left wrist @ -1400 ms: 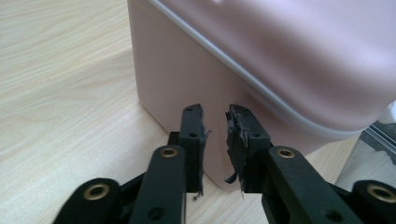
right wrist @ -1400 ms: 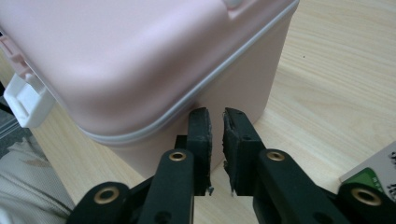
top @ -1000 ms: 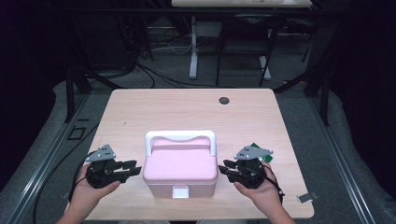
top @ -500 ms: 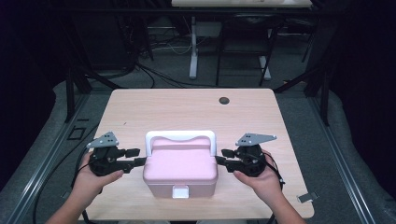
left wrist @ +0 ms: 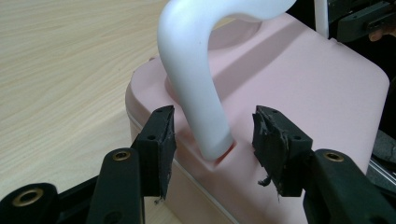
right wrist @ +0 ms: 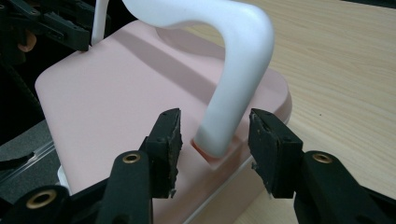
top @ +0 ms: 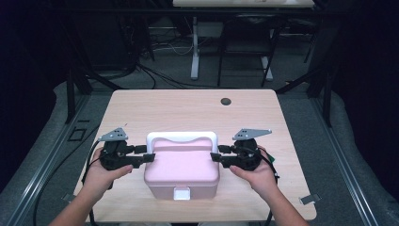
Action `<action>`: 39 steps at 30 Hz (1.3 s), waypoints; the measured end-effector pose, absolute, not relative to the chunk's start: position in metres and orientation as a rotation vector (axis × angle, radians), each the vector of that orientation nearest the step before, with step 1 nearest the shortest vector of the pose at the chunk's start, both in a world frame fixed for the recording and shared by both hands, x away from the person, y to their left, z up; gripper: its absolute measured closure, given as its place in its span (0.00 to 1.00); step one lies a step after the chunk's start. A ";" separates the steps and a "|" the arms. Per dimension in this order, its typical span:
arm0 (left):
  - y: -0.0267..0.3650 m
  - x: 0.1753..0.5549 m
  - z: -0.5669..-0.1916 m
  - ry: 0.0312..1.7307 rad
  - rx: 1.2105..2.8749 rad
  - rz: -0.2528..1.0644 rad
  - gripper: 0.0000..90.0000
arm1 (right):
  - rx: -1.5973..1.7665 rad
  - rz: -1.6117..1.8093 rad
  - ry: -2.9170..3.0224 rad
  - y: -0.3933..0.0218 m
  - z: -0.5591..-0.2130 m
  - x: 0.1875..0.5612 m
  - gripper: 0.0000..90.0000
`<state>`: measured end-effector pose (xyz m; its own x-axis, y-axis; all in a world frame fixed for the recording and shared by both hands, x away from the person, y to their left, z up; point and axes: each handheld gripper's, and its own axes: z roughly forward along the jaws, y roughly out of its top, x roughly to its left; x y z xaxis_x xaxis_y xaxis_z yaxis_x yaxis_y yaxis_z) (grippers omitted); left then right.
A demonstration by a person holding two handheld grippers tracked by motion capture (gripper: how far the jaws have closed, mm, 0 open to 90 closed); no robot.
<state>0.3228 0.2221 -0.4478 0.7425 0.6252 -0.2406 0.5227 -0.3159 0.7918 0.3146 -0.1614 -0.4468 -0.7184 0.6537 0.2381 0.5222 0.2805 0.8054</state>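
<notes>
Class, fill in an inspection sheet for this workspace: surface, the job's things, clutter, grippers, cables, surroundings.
Surface: light wooden table, with a dark round grommet near its far edge.
Job's things: pink box, lid on, with a white handle raised, near the front edge.
Clutter: nothing seen.
Grippers: left gripper and right gripper each straddle one foot of the handle; their jaws have just been opening and the pads stand clear of it.
Cables: a black cable trails off the table's left side; more lie on the floor behind.
Surroundings: dark room, grey floor, desk legs beyond.
</notes>
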 end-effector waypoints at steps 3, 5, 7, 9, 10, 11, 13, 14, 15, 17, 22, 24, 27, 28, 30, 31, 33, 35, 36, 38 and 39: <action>0.221 0.323 -0.448 0.856 1.988 0.130 0.56 | 1.104 1.434 2.405 -0.159 -0.448 0.317 0.60; 0.220 0.322 -0.447 0.847 1.995 0.132 0.59 | 1.094 1.445 2.415 -0.158 -0.447 0.317 0.61; 0.219 0.321 -0.446 0.839 2.008 0.151 0.59 | 1.091 1.427 2.405 -0.156 -0.447 0.316 0.62; 0.219 0.319 -0.444 0.834 2.009 0.153 0.60 | 1.089 1.427 2.403 -0.157 -0.446 0.314 0.63; 0.219 0.318 -0.443 0.825 2.008 0.153 0.60 | 1.078 1.441 2.403 -0.158 -0.445 0.314 0.64; 0.219 0.317 -0.442 0.821 2.010 0.154 0.60 | 1.069 1.443 2.407 -0.158 -0.444 0.312 0.64; 0.219 0.315 -0.441 0.814 2.010 0.161 0.60 | 1.048 1.438 2.405 -0.158 -0.442 0.309 0.65; 0.219 0.313 -0.441 0.812 2.012 0.163 0.60 | 1.036 1.416 2.406 -0.158 -0.441 0.307 0.66; 0.219 0.312 -0.440 0.810 2.010 0.166 0.60 | 1.024 1.417 2.398 -0.157 -0.441 0.306 0.67; 0.219 0.311 -0.440 0.803 2.013 0.181 0.63 | 1.007 1.409 2.392 -0.157 -0.441 0.303 0.67; 0.221 0.312 -0.443 0.805 2.003 0.200 0.73 | 0.997 1.389 2.376 -0.156 -0.443 0.303 0.72; 0.222 0.313 -0.444 0.810 1.996 0.210 0.77 | 1.005 1.400 2.376 -0.157 -0.444 0.305 0.76; 0.223 0.314 -0.445 0.815 1.986 0.205 0.81 | 1.023 1.412 2.366 -0.159 -0.445 0.307 0.82; 0.224 0.314 -0.444 0.812 1.988 0.206 0.82 | 1.028 1.415 2.367 -0.159 -0.445 0.307 0.82; 0.223 0.313 -0.443 0.811 1.997 0.208 0.82 | 1.026 1.421 2.372 -0.159 -0.445 0.307 0.83; 0.223 0.313 -0.443 0.808 1.998 0.212 0.82 | 1.020 1.417 2.372 -0.159 -0.445 0.307 0.83; 0.223 0.312 -0.442 0.810 2.002 0.210 0.82 | 1.019 1.399 2.374 -0.158 -0.444 0.305 0.83; 0.223 0.312 -0.442 0.813 2.003 0.206 0.82 | 1.014 1.398 2.373 -0.158 -0.443 0.305 0.83; 0.223 0.312 -0.442 0.815 2.006 0.205 0.82 | 1.014 1.399 2.374 -0.158 -0.443 0.305 0.83; 0.224 0.313 -0.441 0.817 2.003 0.194 0.82 | 1.012 1.405 2.374 -0.158 -0.443 0.304 0.83; 0.224 0.314 -0.440 0.820 1.998 0.189 0.82 | 1.013 1.408 2.373 -0.158 -0.442 0.305 0.83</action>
